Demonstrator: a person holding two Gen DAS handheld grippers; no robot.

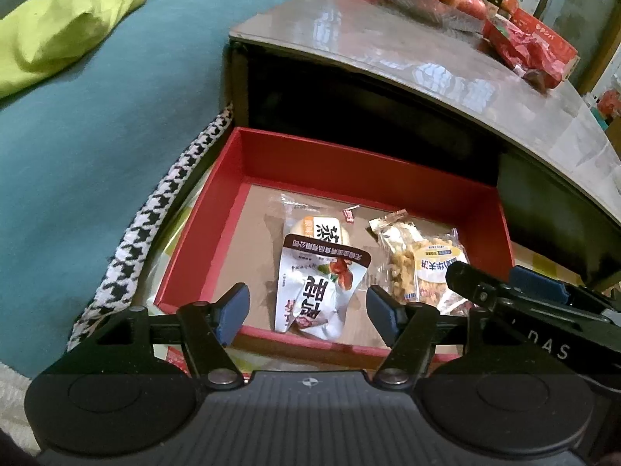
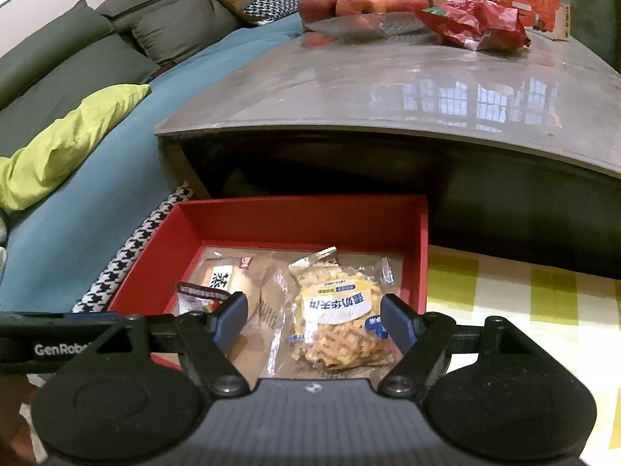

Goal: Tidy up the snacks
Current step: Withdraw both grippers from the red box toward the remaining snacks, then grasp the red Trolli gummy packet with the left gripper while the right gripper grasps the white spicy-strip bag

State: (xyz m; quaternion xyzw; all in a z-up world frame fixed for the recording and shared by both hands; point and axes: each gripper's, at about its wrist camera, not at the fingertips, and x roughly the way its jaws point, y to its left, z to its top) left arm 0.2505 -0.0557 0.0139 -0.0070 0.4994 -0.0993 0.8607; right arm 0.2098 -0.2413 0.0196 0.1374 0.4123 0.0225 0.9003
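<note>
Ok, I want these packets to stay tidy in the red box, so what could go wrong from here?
1. The white packet lies tilted across the bun packet; it may slide or get nudged by the open left gripper right above it.
2. The right gripper hovers open over the waffle packet; closing hard could crush it.
3. Both grippers crowd the red box and could collide.

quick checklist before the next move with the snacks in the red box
1. Left gripper empty, jaws apart: ok.
2. Right gripper empty, jaws apart: ok.
3. White packet lies inside the red box: ok.
4. Waffle snack packet lies flat in the box: ok.
5. Bun packet partly under the white packet, not free to lift: not ok.
6. More snacks left outside the box: cannot tell.
</note>
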